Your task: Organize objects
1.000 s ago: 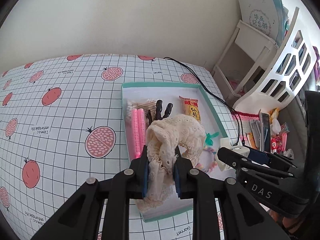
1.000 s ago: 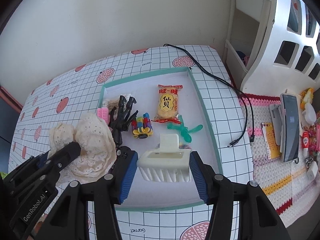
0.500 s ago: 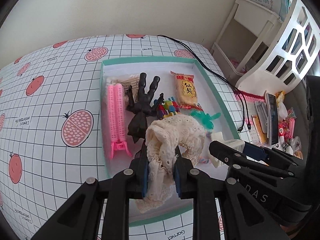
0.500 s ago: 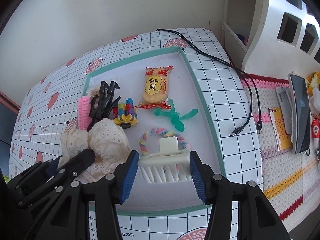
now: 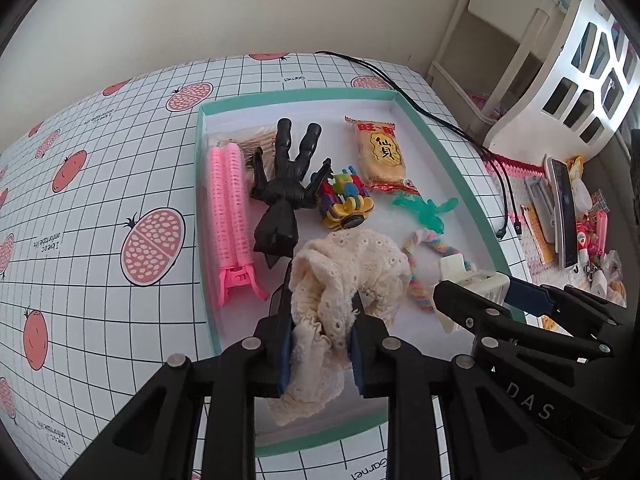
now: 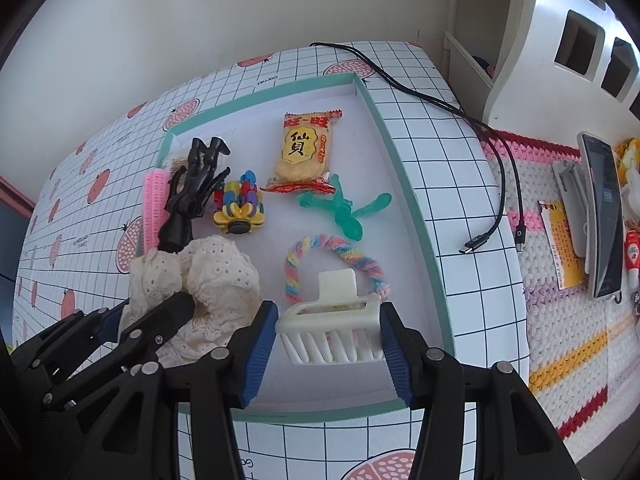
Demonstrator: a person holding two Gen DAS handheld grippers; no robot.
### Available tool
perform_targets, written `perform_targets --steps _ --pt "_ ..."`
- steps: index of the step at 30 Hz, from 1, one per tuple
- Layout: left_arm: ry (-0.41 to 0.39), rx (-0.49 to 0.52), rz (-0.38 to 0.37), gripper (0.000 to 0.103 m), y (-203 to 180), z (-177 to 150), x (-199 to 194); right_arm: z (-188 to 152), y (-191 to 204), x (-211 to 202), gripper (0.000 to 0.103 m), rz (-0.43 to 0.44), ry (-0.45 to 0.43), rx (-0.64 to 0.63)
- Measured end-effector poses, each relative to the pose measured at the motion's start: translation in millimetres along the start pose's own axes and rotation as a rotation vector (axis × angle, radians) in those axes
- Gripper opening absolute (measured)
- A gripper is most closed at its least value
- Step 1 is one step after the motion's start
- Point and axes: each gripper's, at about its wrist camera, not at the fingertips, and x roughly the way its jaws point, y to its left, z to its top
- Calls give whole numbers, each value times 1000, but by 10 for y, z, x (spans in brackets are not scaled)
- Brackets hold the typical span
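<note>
Pomegranate-print cloth covers the surface (image 5: 100, 184) under my teal-rimmed tray (image 5: 452, 152). My left tool (image 5: 320, 344) pinches a cream lace scrunchie (image 5: 352, 268), crumpled and soft, over the tray's near end; my right tool (image 6: 330, 344) clamps a white toothed hair clip (image 6: 332, 332) by its sides, just beside it. I judge both are held low for setting down among the toys and the snack packet (image 6: 304, 148).

We see a black cable (image 6: 460, 120) lying on the checked tablecloth (image 5: 100, 184) with red fruit pictures. A phone (image 6: 604, 216) rests on a striped knitted mat (image 6: 568, 328), near a white shelf (image 5: 560, 64).
</note>
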Motion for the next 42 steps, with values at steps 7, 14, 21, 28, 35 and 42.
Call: perform_targets --steps 7,14,21,28,35,42 --pt "6 33 27 34 -57 -45 -13 -72 -21 12 54 -24 16 -8" --pt "15 31 3 49 -38 -98 -97 -144 -86 -22 55 -8 10 8" --pt "-28 -8 -17 56 116 -125 -329 -201 3 -225 59 10 -44 0" --pt "-93 -39 -1 62 289 -203 -630 -283 163 -398 60 10 -84 -21" --pt "-127 -91 10 71 472 -336 -817 -466 310 -490 67 11 -94 -36" --pt "-169 -128 38 88 618 -552 -959 -694 426 -535 76 10 -87 -52"
